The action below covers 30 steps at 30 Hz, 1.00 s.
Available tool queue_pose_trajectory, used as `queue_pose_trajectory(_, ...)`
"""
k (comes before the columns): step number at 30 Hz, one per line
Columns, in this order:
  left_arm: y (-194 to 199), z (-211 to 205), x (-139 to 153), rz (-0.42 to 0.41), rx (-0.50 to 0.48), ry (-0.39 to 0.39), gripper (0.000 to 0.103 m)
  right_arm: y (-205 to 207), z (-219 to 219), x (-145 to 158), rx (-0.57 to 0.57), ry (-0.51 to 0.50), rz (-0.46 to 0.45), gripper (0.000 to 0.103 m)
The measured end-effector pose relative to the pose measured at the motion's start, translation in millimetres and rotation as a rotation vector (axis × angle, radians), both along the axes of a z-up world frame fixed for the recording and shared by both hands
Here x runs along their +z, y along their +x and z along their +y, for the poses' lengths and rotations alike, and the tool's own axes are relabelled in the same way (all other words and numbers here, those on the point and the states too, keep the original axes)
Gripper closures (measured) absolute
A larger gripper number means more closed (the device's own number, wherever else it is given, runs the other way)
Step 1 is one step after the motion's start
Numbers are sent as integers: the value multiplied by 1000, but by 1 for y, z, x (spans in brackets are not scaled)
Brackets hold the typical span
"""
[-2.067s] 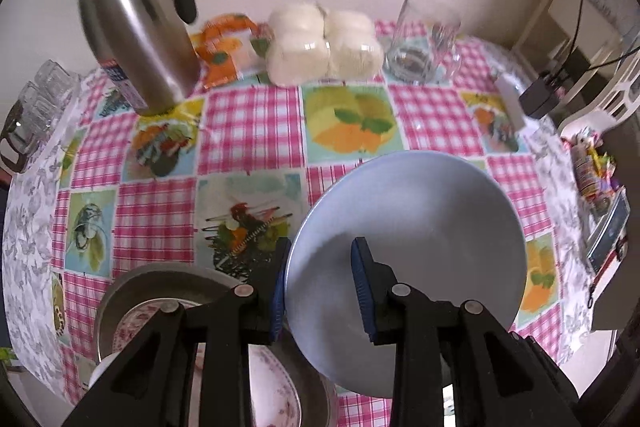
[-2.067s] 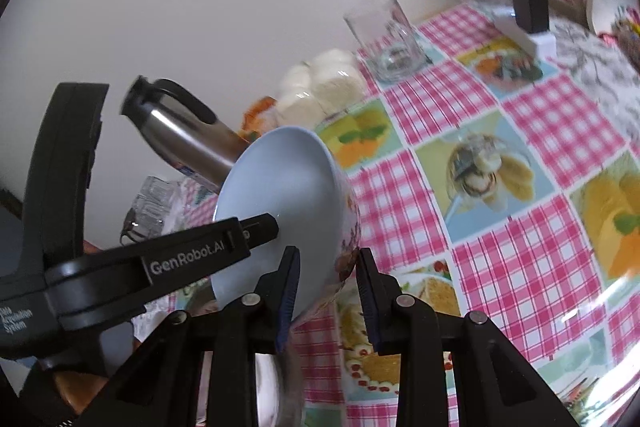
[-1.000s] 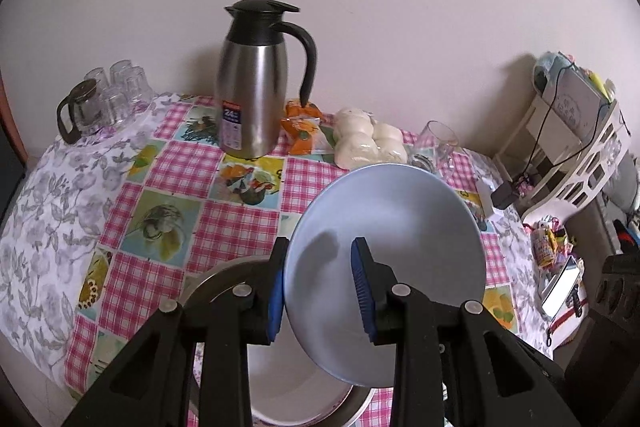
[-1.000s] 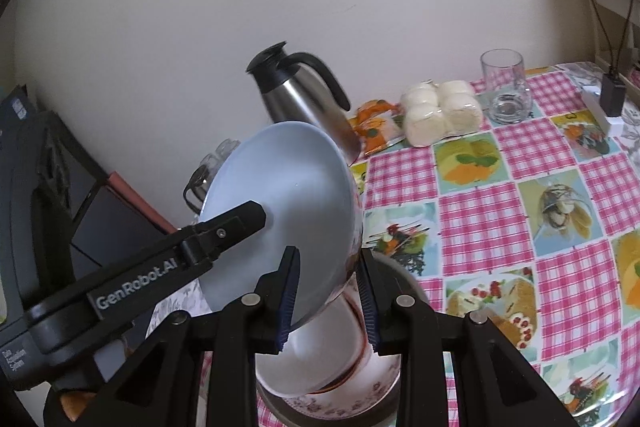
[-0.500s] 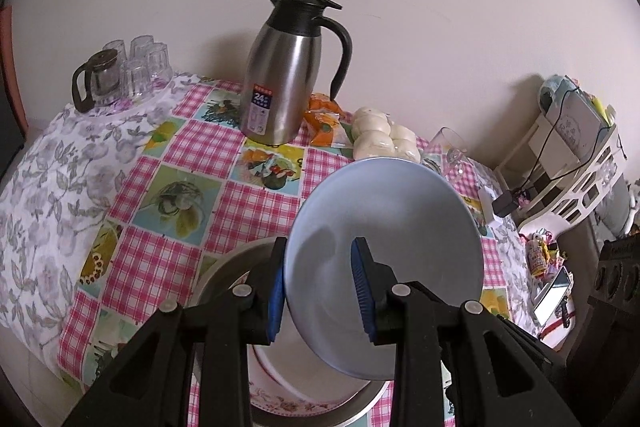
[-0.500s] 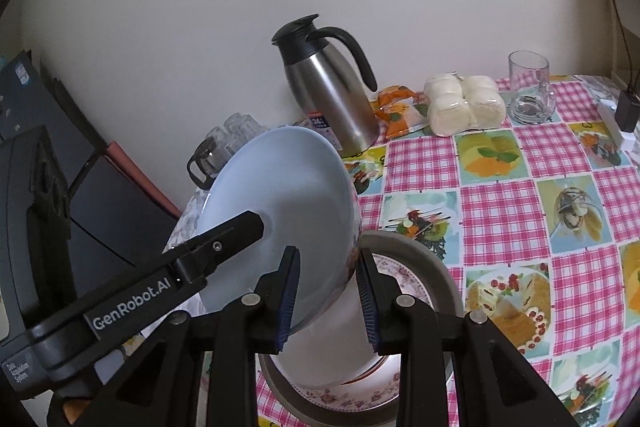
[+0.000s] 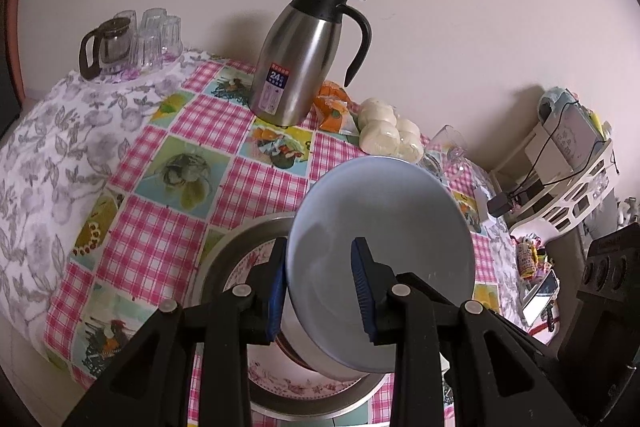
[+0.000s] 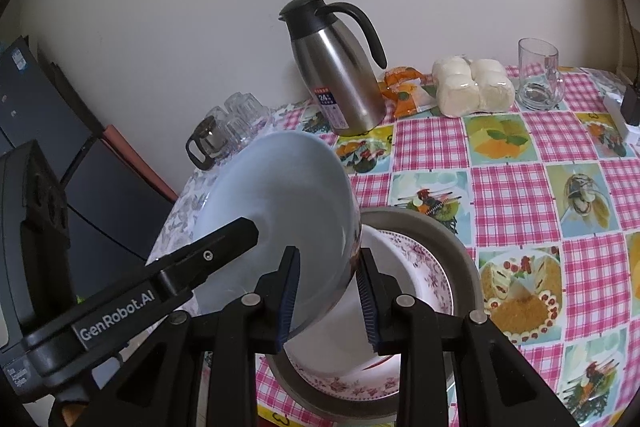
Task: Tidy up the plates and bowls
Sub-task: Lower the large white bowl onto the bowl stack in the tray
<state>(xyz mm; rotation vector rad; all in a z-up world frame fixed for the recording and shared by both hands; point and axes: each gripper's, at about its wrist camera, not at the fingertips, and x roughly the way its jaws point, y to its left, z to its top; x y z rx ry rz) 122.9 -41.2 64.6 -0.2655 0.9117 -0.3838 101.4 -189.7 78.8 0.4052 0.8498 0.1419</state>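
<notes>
Since the earlier frames the pale blue bowl [image 7: 380,259] has been carried back from over the open checked cloth and is now held tilted above the stack in the metal basin [image 8: 436,227], where a white bowl [image 8: 352,335] sits on a floral plate [image 8: 424,263]. The bowl's rim is clenched at two points: by the left gripper [image 7: 320,287] at about 7 o'clock in the left wrist view, and by the right gripper [image 8: 326,297] at about 5 o'clock in its own view, one jaw inside and one outside the wall. Both grippers are pitched steeply downward over the near edge of the surface [image 7: 160,227]. The steel carafe [image 7: 304,55] stands well apart at 12 o'clock. A slip is judged possible, since glazed ware is pinched only at the rim; uneven lowering could knock it against the white bowl.
</notes>
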Motion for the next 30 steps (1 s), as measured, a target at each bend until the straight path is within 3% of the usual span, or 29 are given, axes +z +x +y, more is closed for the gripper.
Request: queue_pose_trajectory(30, 5, -5, -18, 73, -35, -4, 71, 1, 4, -15, -20, -69, 93, 72)
